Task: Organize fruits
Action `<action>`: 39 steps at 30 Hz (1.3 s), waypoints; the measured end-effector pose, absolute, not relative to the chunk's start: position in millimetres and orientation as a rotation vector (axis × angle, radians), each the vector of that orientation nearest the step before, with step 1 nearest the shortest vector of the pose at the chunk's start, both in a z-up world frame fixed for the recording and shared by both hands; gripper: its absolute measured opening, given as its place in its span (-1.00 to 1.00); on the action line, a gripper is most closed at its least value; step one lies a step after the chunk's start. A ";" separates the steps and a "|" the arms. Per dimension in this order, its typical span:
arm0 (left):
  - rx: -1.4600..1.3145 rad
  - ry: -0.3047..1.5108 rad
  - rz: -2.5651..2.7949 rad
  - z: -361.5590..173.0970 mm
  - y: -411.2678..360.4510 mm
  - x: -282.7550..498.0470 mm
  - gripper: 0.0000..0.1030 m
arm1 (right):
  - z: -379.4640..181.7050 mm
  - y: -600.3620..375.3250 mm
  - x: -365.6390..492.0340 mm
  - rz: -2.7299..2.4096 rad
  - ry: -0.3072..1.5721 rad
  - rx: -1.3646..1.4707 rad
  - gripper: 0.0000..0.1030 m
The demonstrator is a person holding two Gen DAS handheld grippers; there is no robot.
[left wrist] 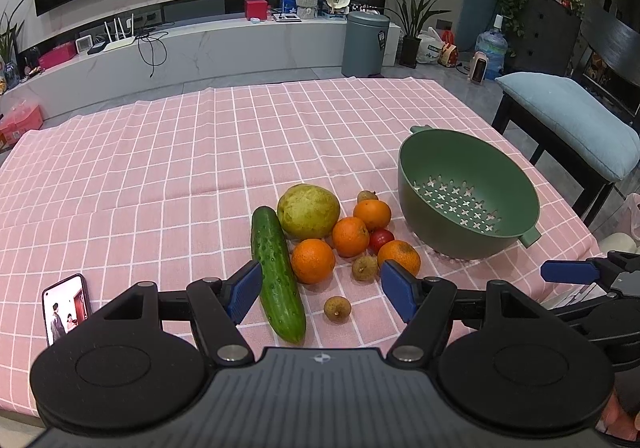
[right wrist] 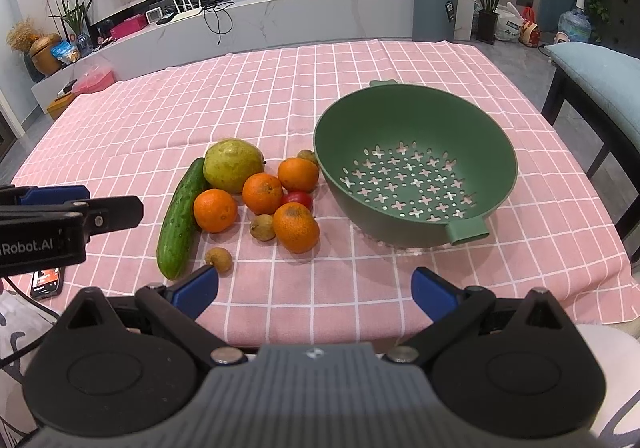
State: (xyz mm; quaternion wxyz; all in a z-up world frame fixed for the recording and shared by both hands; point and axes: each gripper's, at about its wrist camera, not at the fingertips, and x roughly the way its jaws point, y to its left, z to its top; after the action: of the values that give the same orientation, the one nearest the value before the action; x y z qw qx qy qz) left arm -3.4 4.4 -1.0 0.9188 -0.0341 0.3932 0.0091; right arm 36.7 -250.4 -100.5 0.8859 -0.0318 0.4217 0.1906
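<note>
A pile of produce lies on the pink checked cloth: a cucumber (left wrist: 278, 276), a large green pear (left wrist: 309, 211), several oranges (left wrist: 313, 261), a red tomato (left wrist: 381, 239) and small brown longans (left wrist: 337, 309). An empty green colander (left wrist: 468, 200) stands to their right, also in the right wrist view (right wrist: 414, 162). My left gripper (left wrist: 320, 294) is open and empty, hovering just before the pile, its fingers either side of the cucumber's near end and a longan. My right gripper (right wrist: 316, 292) is open and empty near the table's front edge, before the colander.
A phone (left wrist: 66, 308) lies on the cloth at the front left. A cushioned bench (left wrist: 572, 120) stands off the table's right side. The table's front edge (right wrist: 320, 340) is just below my right gripper. A TV console runs along the far wall.
</note>
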 end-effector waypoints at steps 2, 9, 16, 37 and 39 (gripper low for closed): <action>-0.071 0.809 0.020 -0.9 4.6 -3.4 0.55 | -100.2 -250.0 36.7 0.395 0.876 -0.067 0.91; -0.074 0.810 0.019 -1.2 5.0 -3.4 0.55 | -100.2 -248.4 37.8 0.395 0.875 -0.066 0.91; -0.081 0.812 0.017 -1.3 7.1 -1.4 0.55 | -99.5 -244.4 41.1 0.401 0.875 -0.067 0.91; -0.199 0.913 0.004 -35.3 64.7 48.9 0.21 | -108.1 -196.6 80.6 0.625 0.710 -0.211 0.34; -0.215 0.969 0.008 -44.4 68.1 58.7 0.20 | -111.4 -190.6 89.0 0.653 0.704 -0.215 0.34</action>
State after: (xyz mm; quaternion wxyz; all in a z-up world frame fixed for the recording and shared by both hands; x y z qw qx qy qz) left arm 58.7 68.1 -44.4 0.8793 -0.1030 0.4651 0.0040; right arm 89.0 -190.6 -111.4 0.8815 -0.1033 0.3378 0.3133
